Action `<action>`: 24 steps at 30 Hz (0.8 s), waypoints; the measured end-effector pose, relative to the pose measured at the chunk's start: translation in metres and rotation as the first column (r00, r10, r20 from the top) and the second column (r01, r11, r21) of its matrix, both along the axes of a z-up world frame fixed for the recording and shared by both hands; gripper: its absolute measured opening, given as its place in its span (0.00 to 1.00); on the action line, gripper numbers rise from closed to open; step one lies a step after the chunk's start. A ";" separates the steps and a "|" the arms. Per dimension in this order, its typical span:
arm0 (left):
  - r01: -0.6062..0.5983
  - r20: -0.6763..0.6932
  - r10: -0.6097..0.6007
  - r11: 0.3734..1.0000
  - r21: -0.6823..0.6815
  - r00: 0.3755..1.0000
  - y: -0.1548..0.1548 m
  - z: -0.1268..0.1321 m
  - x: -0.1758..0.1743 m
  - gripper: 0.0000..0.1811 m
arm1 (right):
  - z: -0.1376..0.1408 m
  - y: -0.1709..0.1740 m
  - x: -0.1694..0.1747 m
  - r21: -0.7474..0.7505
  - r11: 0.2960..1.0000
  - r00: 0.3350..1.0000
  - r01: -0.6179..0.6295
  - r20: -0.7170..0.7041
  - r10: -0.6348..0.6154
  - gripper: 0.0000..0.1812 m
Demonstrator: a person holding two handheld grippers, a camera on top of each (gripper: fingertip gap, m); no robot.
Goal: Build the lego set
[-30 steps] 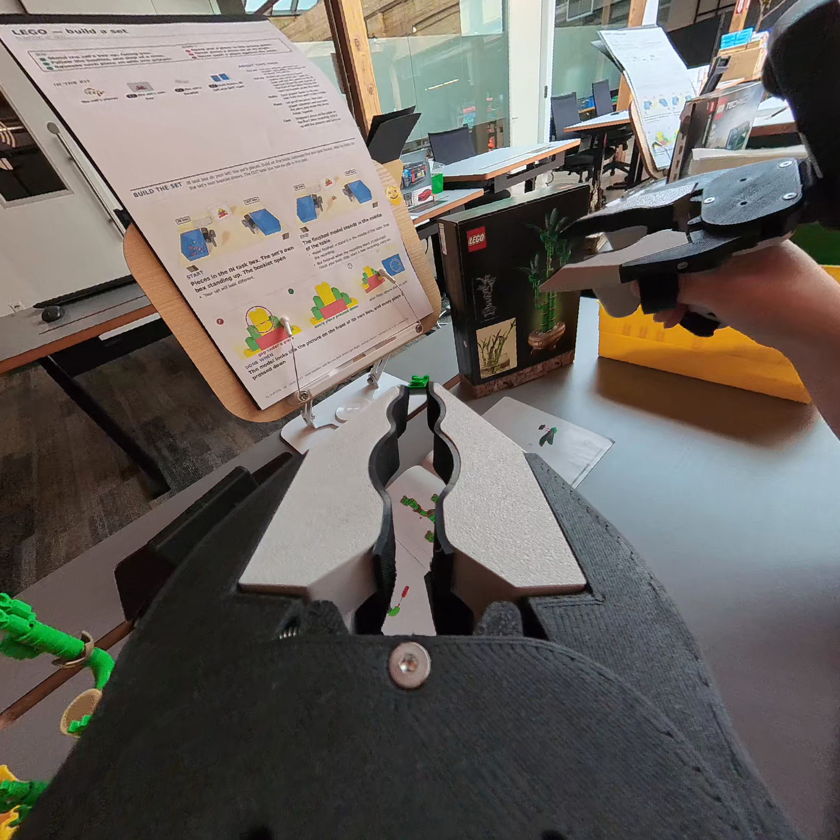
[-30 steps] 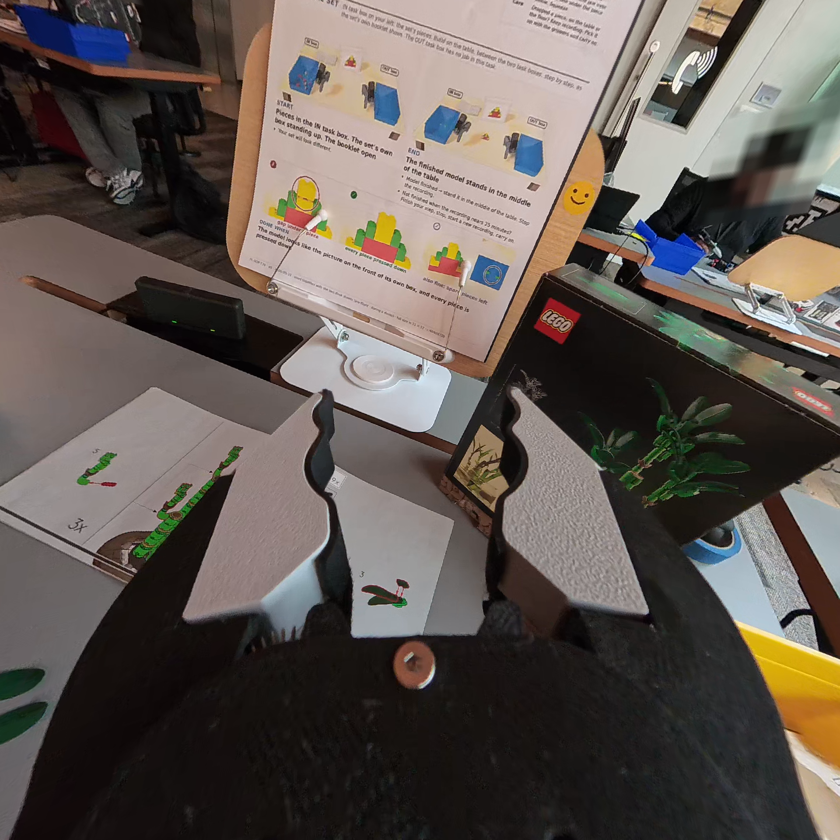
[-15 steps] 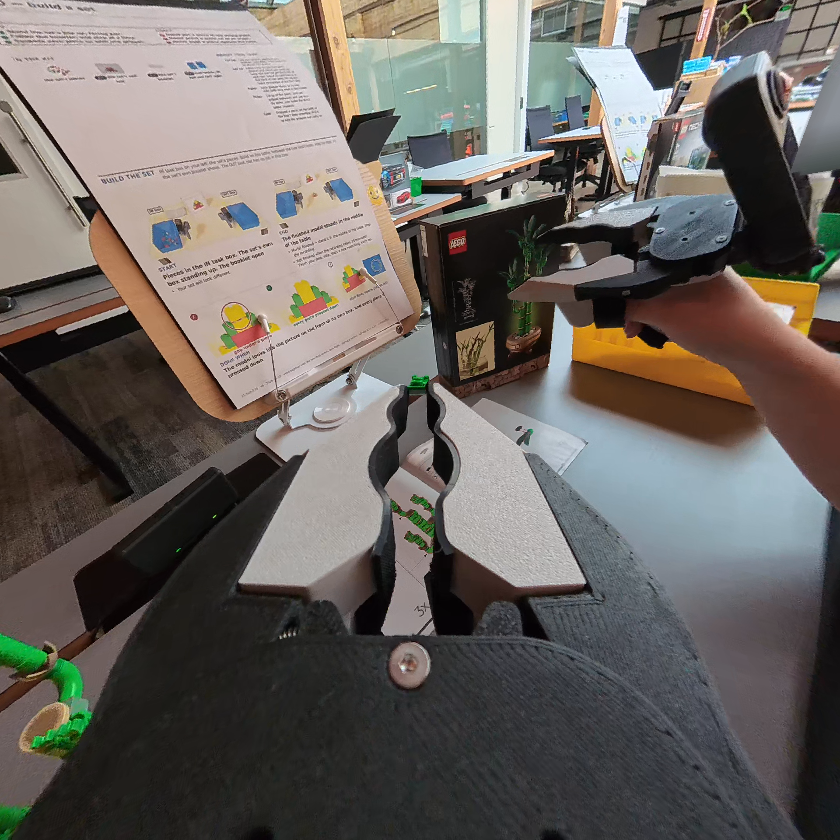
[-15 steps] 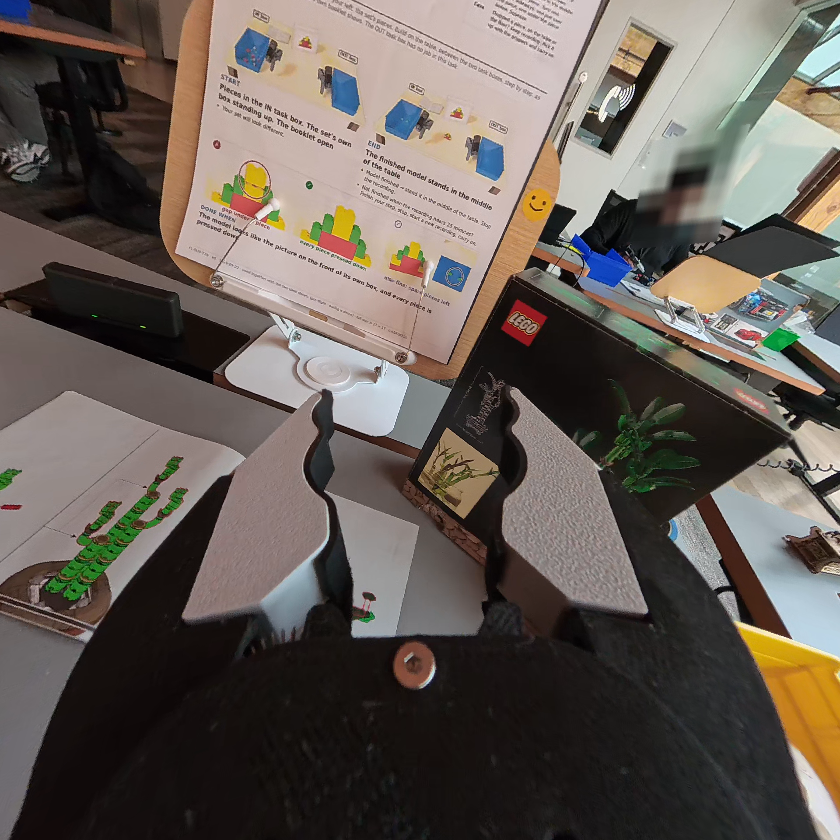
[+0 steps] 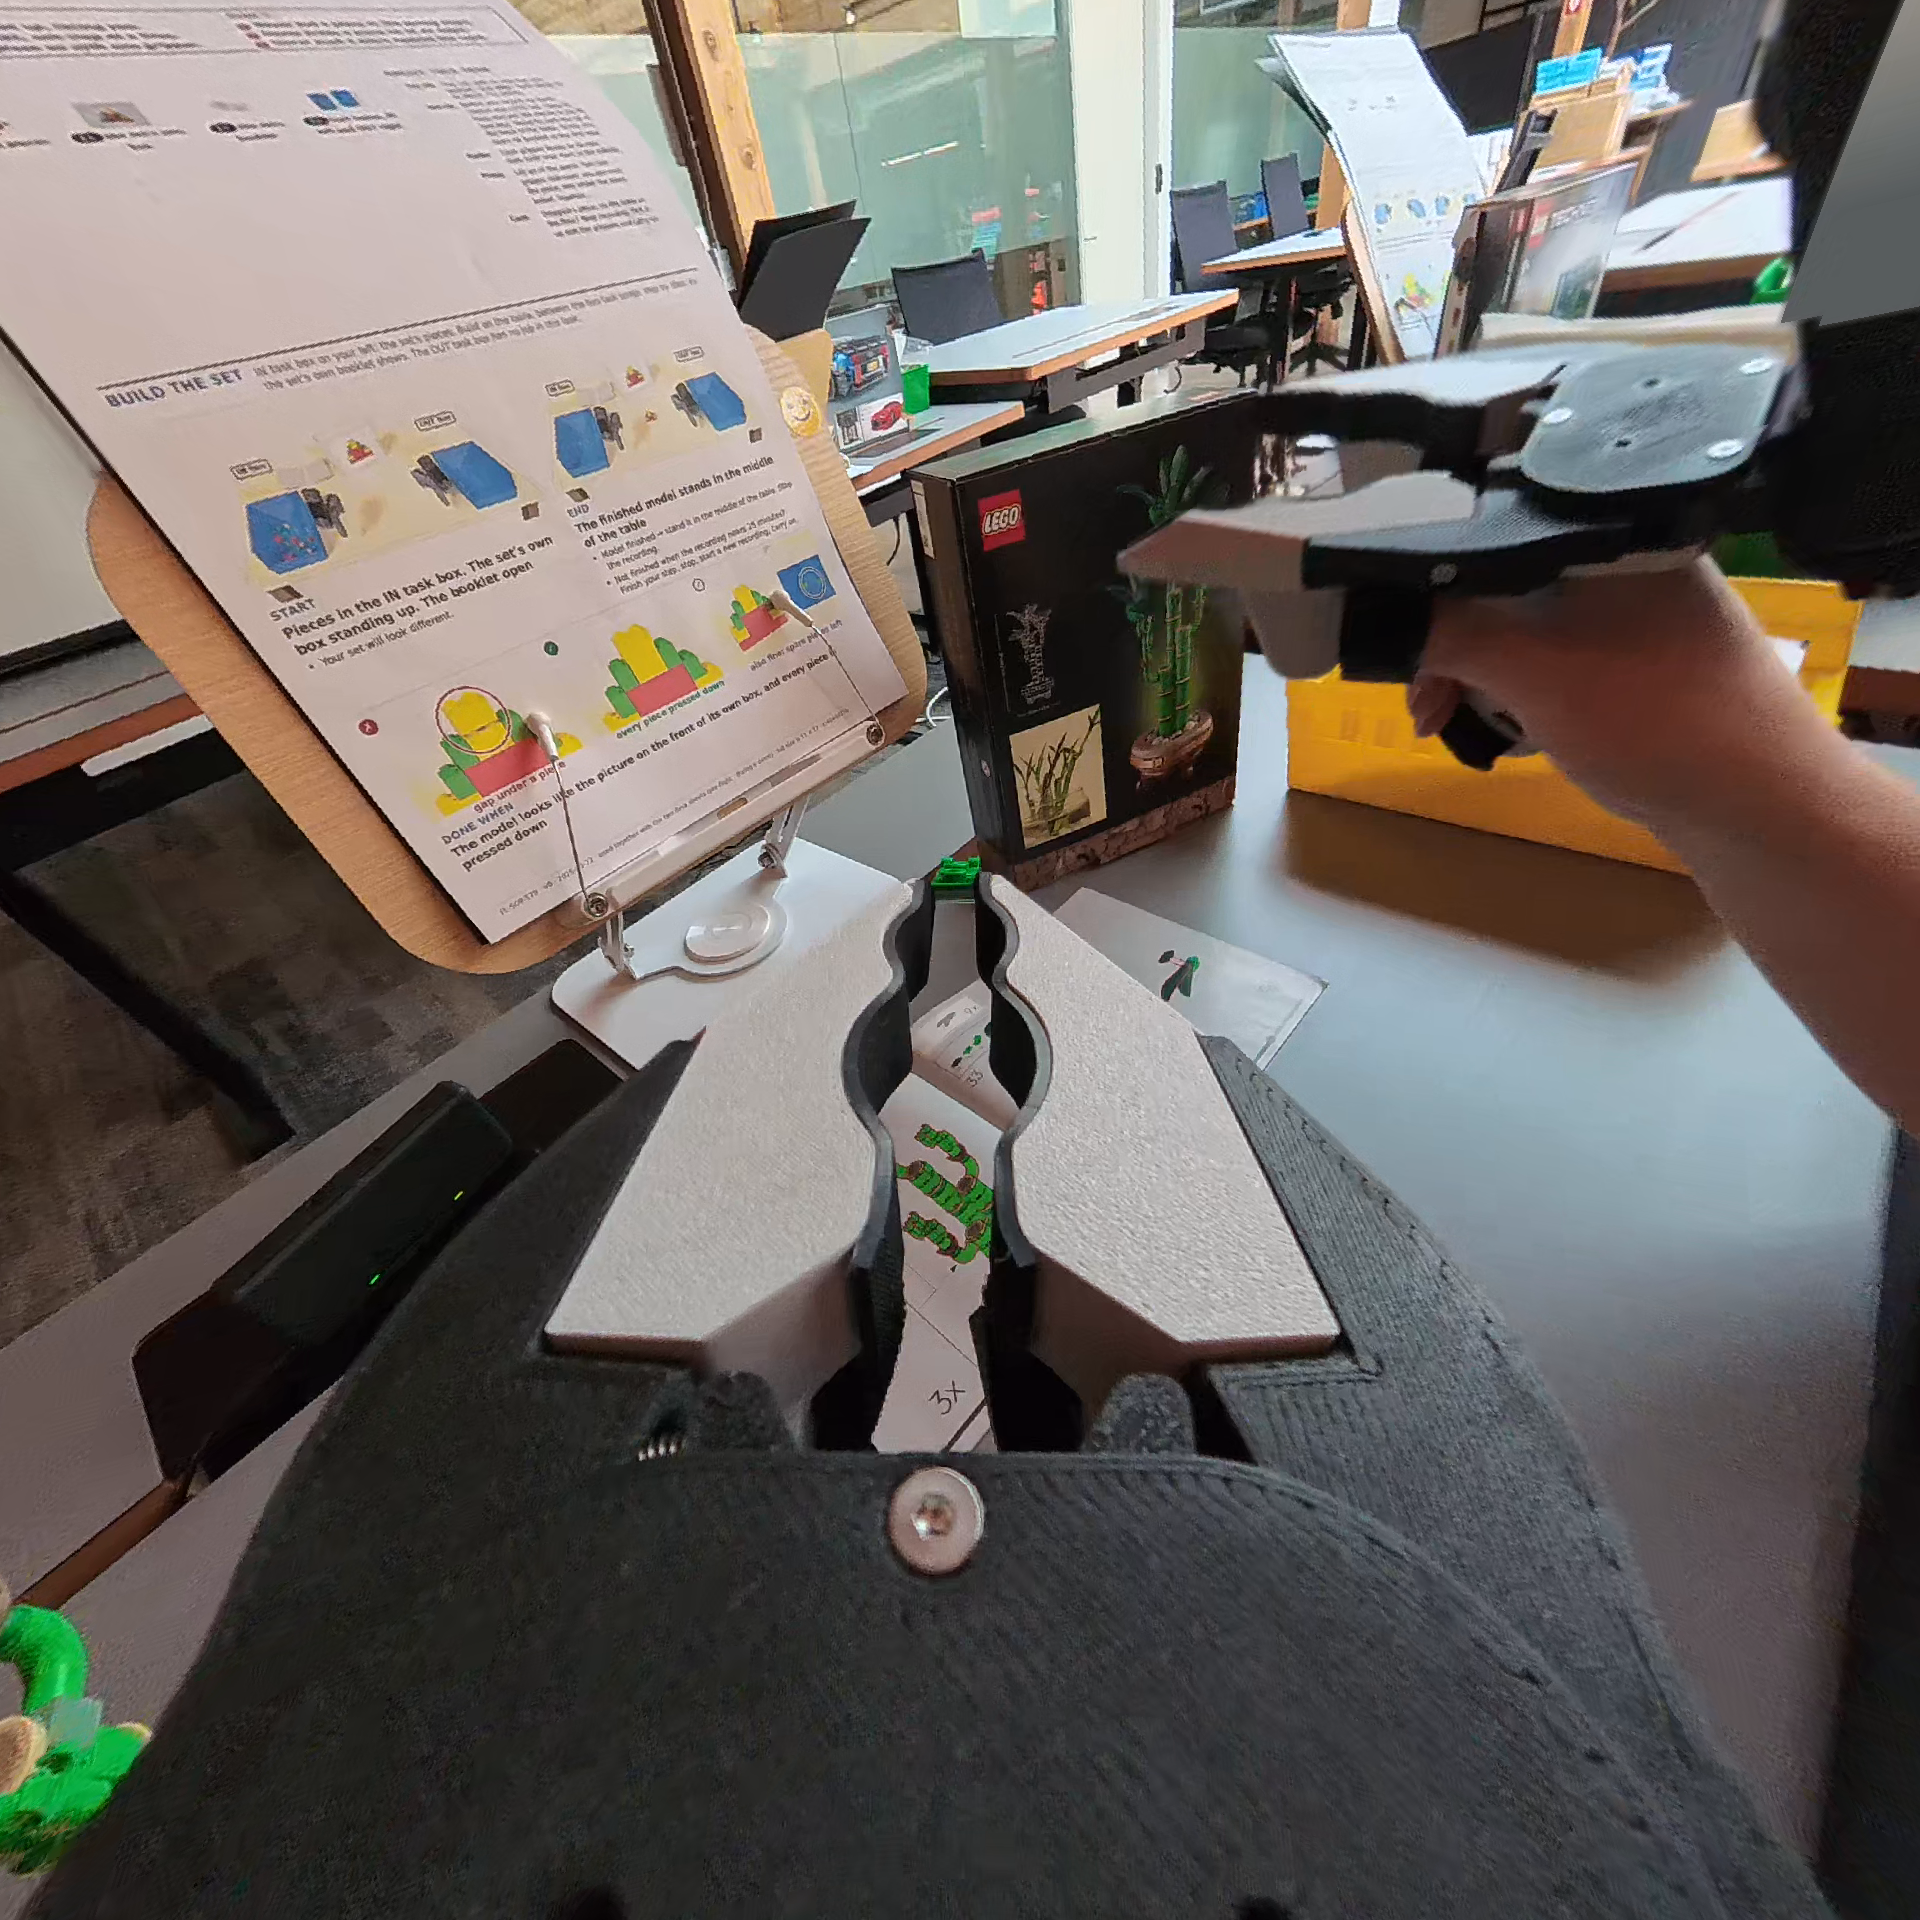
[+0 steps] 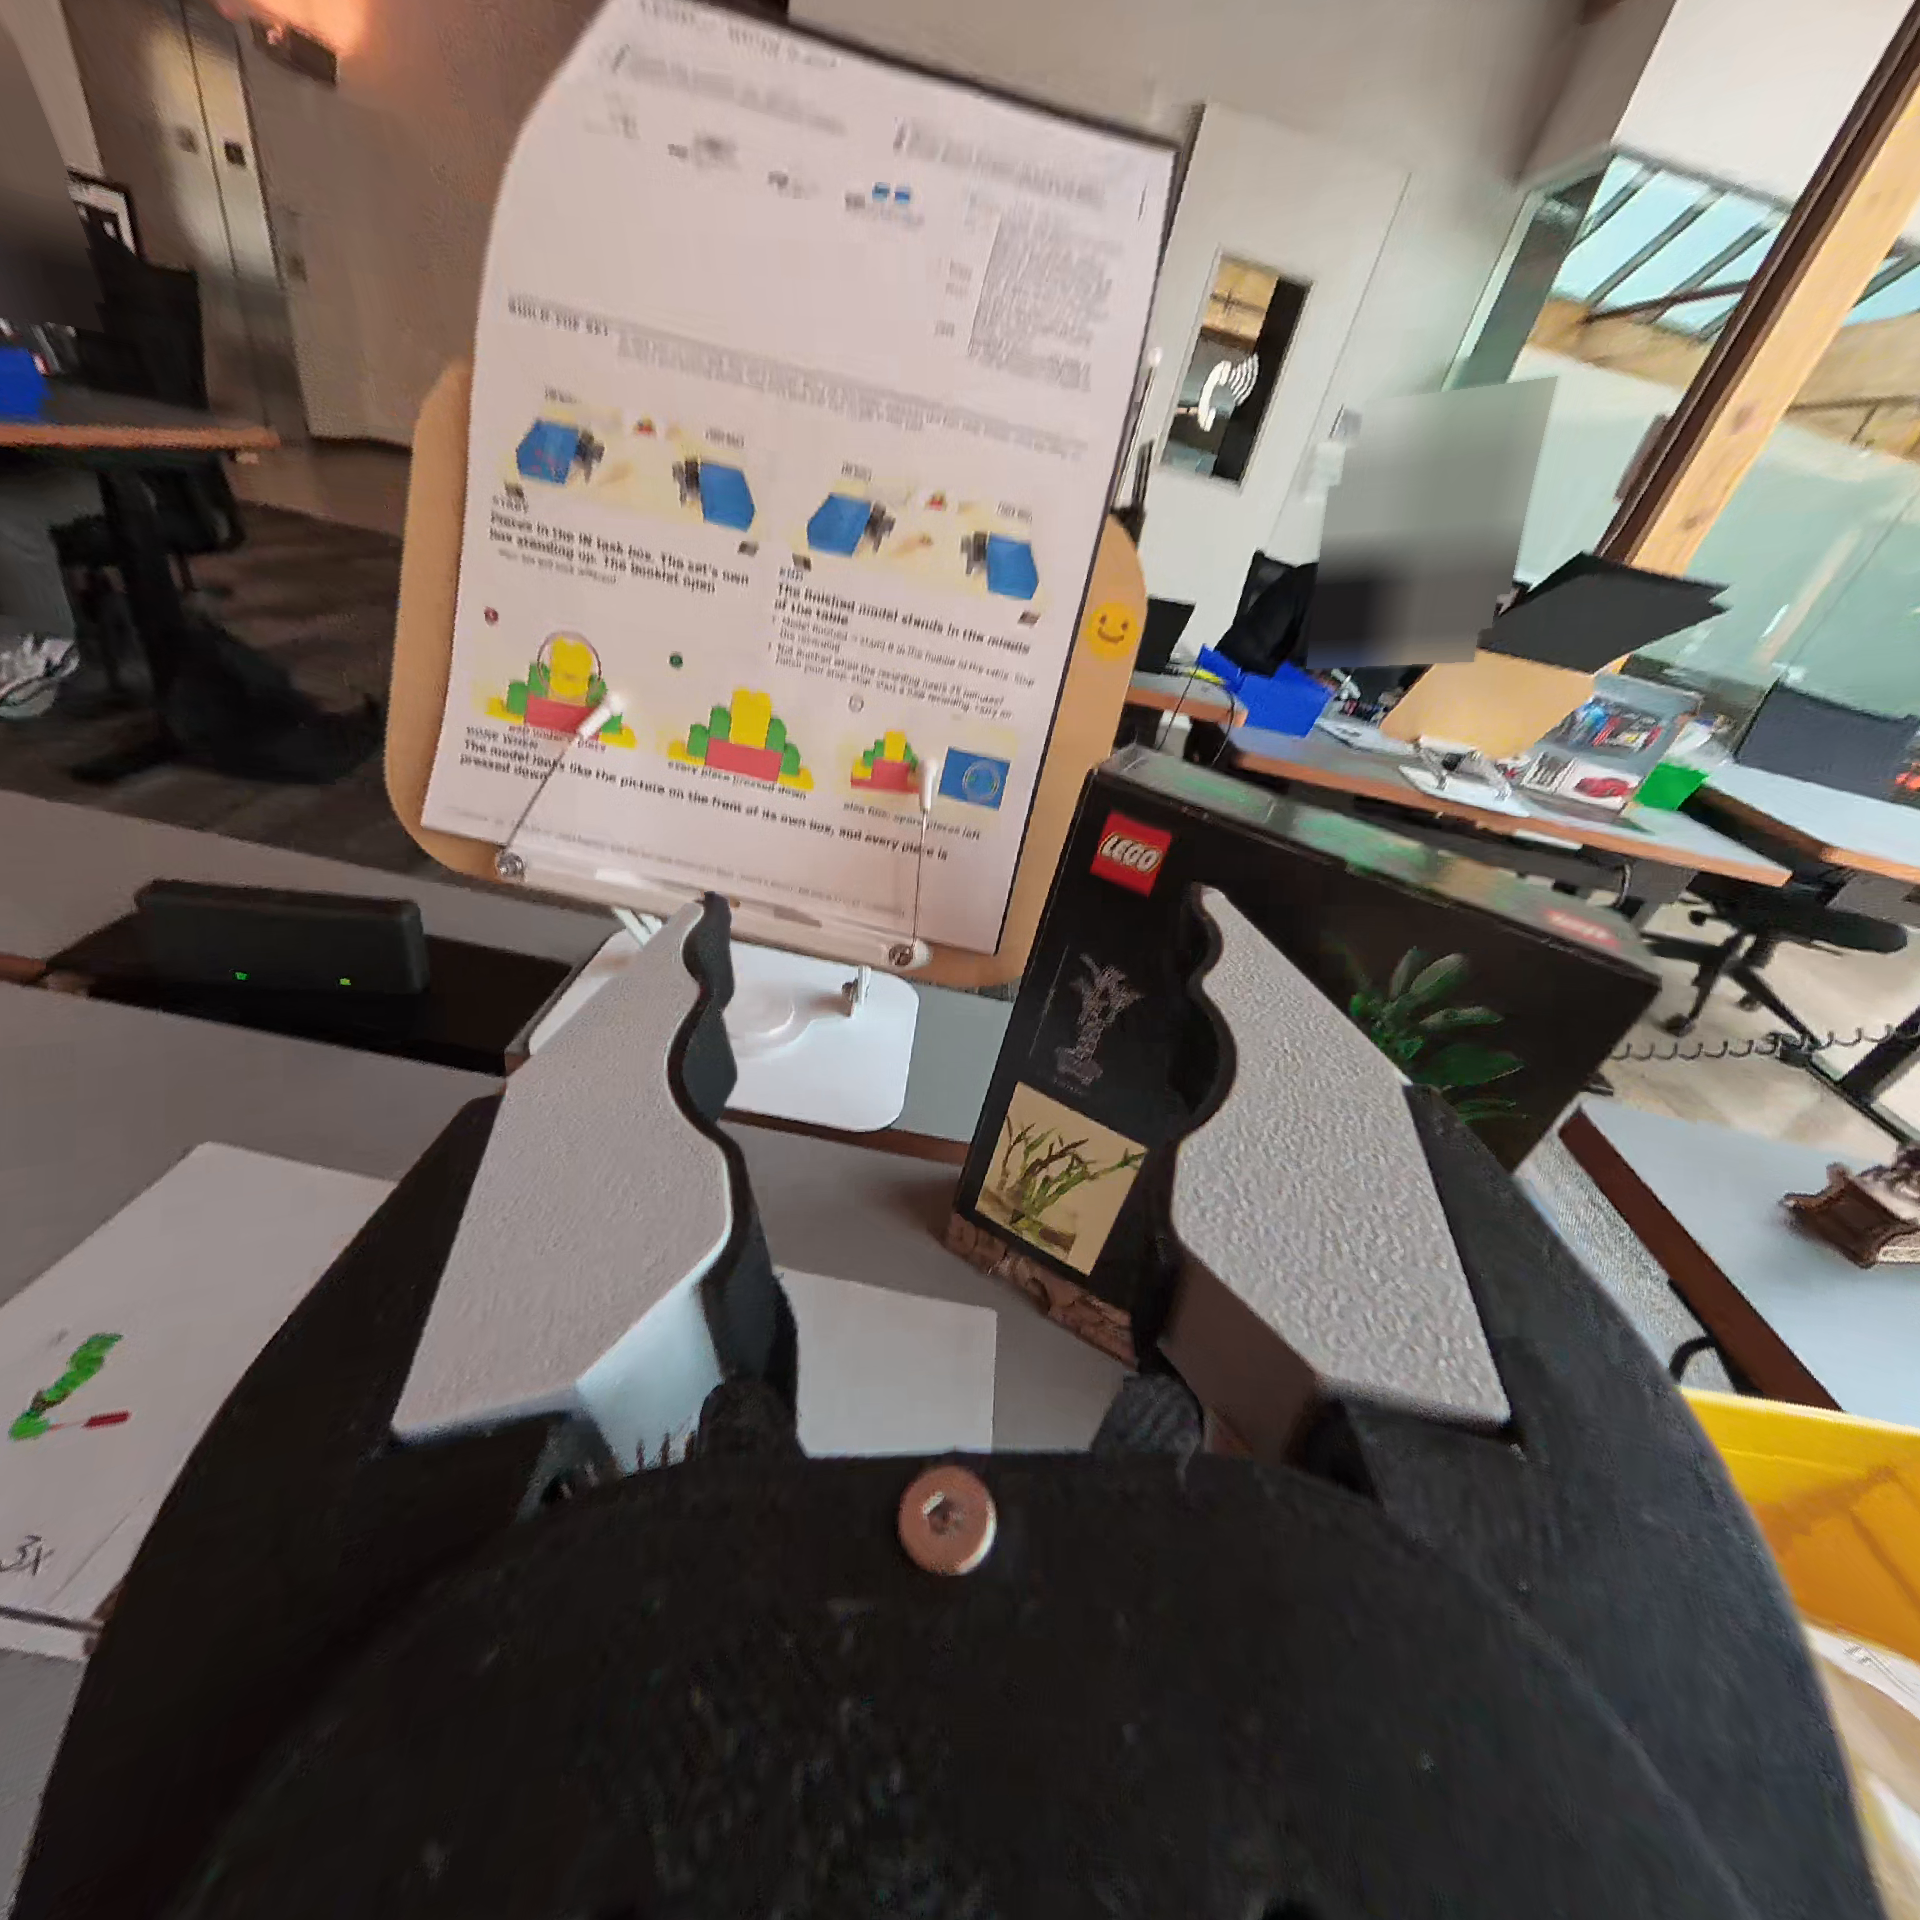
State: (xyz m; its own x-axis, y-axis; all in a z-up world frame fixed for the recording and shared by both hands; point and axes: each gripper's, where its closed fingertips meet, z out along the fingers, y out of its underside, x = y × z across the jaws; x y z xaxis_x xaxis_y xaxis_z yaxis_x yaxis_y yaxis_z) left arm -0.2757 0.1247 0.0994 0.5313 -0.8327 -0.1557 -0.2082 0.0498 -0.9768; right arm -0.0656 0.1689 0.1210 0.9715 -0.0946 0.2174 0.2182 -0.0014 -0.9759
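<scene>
My left gripper (image 5: 956, 894) is shut on a small green lego piece (image 5: 956, 871) pinched at its fingertips. It hovers over the open instruction booklet (image 5: 1226, 987) on the grey table. A partly built green bamboo model (image 5: 52, 1745) shows at the bottom left edge. My right gripper (image 6: 954, 914) is open and empty. In the left wrist view it is held in the air (image 5: 1195, 488) in front of the black lego set box (image 5: 1081, 644). The box (image 6: 1299, 997) and the booklet (image 6: 177, 1299) also show in the blurred right wrist view.
A task sheet on a wooden board with a white stand (image 5: 416, 520) stands at the table's back edge. A black device (image 5: 353, 1226) lies left of the stand. A yellow bin (image 5: 1455, 769) sits right of the box. Other desks and chairs are beyond.
The right gripper has tilted up and swung, so its view went from the booklet up to the sheet and box. The left gripper drew back slightly, still holding the green piece.
</scene>
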 end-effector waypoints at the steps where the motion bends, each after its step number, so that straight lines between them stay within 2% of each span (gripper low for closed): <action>1: 0.003 -0.003 -0.003 1.000 -0.004 1.000 0.000 -0.002 0.001 0.03 | 0.009 -0.006 0.000 0.027 1.000 1.000 0.001 -0.007 -0.001 0.47; 5: 0.017 -0.018 -0.017 1.000 -0.015 1.000 -0.001 -0.008 0.009 0.03 | 0.021 -0.016 0.005 0.054 0.999 1.000 0.007 -0.030 -0.005 0.47; 12: 0.028 -0.034 -0.029 1.000 -0.014 0.999 -0.004 -0.012 0.016 0.03 | 0.010 -0.008 0.018 0.005 0.999 0.999 0.035 -0.040 -0.035 0.47; 24: 0.011 -0.067 -0.011 1.000 -0.005 0.998 -0.002 -0.018 0.018 0.03 | -0.007 0.001 0.018 -0.067 0.997 0.999 0.031 -0.020 -0.033 0.47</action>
State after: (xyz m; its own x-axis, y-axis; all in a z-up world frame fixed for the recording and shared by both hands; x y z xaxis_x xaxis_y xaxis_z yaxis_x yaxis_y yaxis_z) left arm -0.2574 0.1229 0.0818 0.5109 -0.8392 -0.1862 -0.2725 0.0474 -0.9610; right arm -0.0481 0.1695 0.1144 0.9725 -0.1119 0.2042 0.1969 -0.0730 -0.9777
